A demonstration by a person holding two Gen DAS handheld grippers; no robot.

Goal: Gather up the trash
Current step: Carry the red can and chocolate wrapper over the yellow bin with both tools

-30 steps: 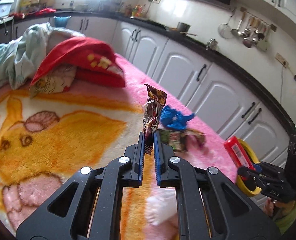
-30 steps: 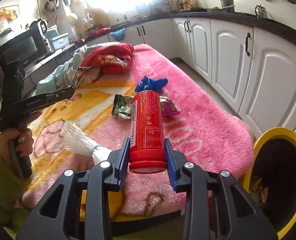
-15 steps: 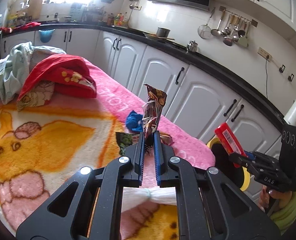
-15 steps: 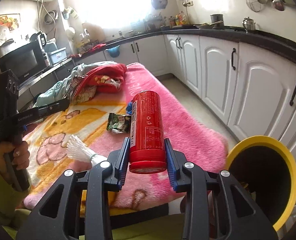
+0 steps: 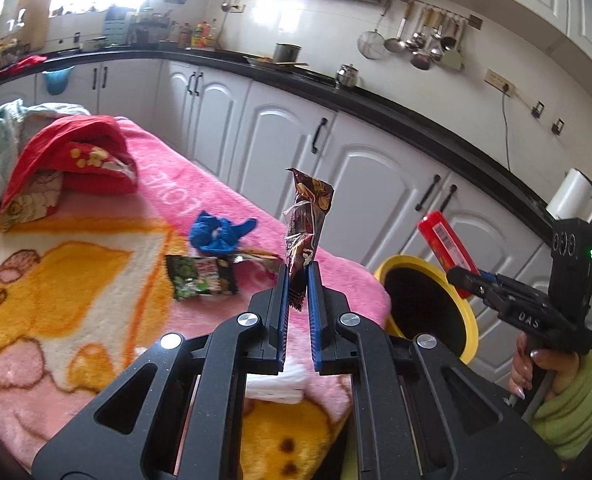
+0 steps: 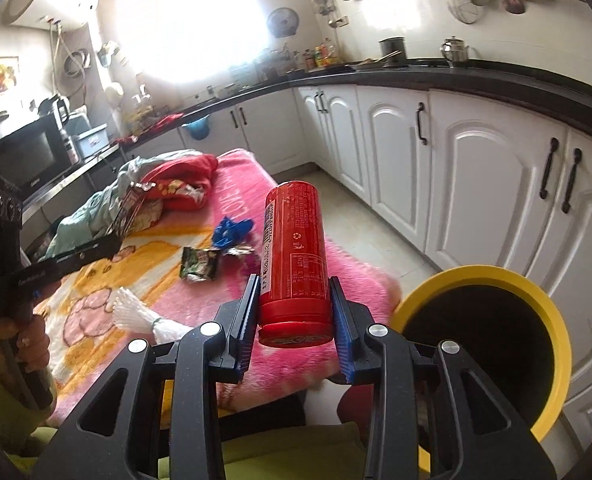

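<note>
My left gripper (image 5: 298, 280) is shut on a brown snack wrapper (image 5: 307, 220) that stands upright above the pink blanket (image 5: 200, 200). My right gripper (image 6: 294, 300) is shut on a red can (image 6: 294, 256), held in the air just left of the yellow bin (image 6: 536, 300). In the left wrist view the red can (image 5: 446, 246) hovers over the far rim of the yellow bin (image 5: 466, 320). On the blanket lie a green wrapper (image 5: 200, 280), a blue crumpled piece (image 5: 218, 232) and a white item (image 6: 144, 316).
White cabinets (image 5: 368, 176) with black handles run along the right. Red and pale clothes (image 5: 64, 160) are piled at the blanket's far end. A person's hand and green sleeve (image 5: 568, 400) hold the right gripper's handle.
Both grippers have pulled back and swung right, away from the blanket. The yellow bin has come into fuller view, and the red can is now nearer its opening.
</note>
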